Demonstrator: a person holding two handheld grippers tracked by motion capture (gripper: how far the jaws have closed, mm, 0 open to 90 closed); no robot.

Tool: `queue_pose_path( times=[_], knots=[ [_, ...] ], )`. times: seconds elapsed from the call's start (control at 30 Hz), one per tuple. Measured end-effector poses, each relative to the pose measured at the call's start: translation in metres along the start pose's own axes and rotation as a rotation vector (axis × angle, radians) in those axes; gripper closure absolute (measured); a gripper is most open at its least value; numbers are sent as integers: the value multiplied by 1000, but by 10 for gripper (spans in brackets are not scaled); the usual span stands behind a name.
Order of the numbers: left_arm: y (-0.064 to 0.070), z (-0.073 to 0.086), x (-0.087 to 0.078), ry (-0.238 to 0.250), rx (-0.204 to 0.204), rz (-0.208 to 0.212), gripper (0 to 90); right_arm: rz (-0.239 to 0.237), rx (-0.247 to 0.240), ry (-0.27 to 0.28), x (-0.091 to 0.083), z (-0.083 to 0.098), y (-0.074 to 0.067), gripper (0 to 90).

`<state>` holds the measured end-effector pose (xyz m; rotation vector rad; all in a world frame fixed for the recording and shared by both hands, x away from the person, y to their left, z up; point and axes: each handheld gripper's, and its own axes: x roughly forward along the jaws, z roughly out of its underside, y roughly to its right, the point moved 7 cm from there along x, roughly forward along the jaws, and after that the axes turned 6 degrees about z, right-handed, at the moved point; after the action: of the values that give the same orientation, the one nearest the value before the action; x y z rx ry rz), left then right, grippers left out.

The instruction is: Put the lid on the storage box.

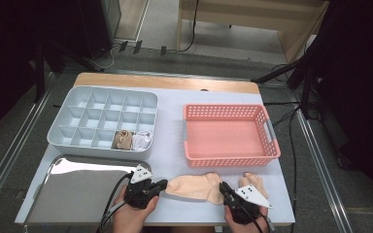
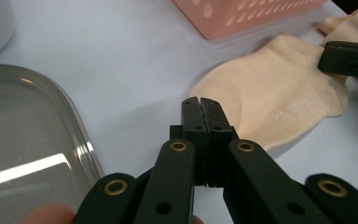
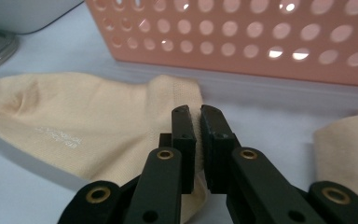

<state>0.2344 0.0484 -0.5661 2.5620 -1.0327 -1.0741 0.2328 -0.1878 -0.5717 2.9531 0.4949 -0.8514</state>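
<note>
Peach sock (image 1: 195,187) beside table edge (image 1: 184,219)

Black tongs (image 2: 200,103) — brass rivets, grey three-cornered plates, black cables.

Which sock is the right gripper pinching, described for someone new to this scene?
Start at the pink basket. On the table just in front of it lie two beige socks. It is the flat sock lying between both grippers, its edge pinched by the right gripper; the other sock lies farther right.
</note>
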Motion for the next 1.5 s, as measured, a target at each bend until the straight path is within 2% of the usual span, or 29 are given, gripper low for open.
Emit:
queue_pose_path(
  times=[0.07,0.1,0.13,0.17,0.2,0.3,0.33,0.37,0.53,0.57,0.67,0.73,0.8,0.83,0.93,0.97,1.03,1.07,1.1,1.13,1.23,1.33,1.5],
  knots=[
    [0,0,1,1,3,-1,900,6,-2,1,1,0,2,856],
    [1,1,2,4,13,15,900,-31,20,3,0,-2,3,796],
    [1,1,2,4,13,15,882,-48,22,11,-1,-3,3,733],
    [1,-1,-1,39,19,18,820,-62,28,26,-4,-6,3,680],
    [1,-1,-3,55,7,39,755,-64,30,47,-9,-10,6,664],
    [2,-2,-14,88,5,68,656,-24,75,104,-27,-22,25,631],
    [2,-2,-14,88,5,68,632,-24,75,104,-27,-22,25,631],
    [2,-1,-18,95,5,77,619,8,117,135,-38,-25,42,613],
    [4,0,-28,115,2,94,566,68,157,117,-43,-13,68,565],
    [4,0,-29,119,6,95,563,80,156,110,-44,-11,69,553],
    [5,3,-29,119,11,112,555,147,108,96,-44,-6,75,507],
    [3,5,-28,110,14,112,552,192,112,88,-43,-2,80,489],
    [1,5,-27,110,2,112,549,196,138,77,-41,3,85,482],
    [0,6,-28,105,10,110,546,198,142,61,-40,7,87,484],
    [-2,5,-28,109,4,106,544,192,126,17,-34,15,86,481],
    [-3,4,-29,112,0,108,543,220,89,25,-32,20,84,516],
    [-4,5,-28,111,-3,106,543,231,67,16,-31,20,81,647],
    [-4,5,-28,111,-3,106,544,231,67,16,-31,20,81,647],
    [-4,6,-26,100,3,108,544,221,59,18,-30,20,79,793],
    [-3,6,-26,98,4,110,545,215,72,15,-30,19,79,837],
    [-2,7,-25,96,6,115,552,200,107,19,-32,18,78,858],
    [-3,7,-24,88,12,113,568,190,97,47,-38,10,69,859],
    [-3,7,-23,92,6,116,583,154,60,123,-54,-12,43,859]
  ],
)
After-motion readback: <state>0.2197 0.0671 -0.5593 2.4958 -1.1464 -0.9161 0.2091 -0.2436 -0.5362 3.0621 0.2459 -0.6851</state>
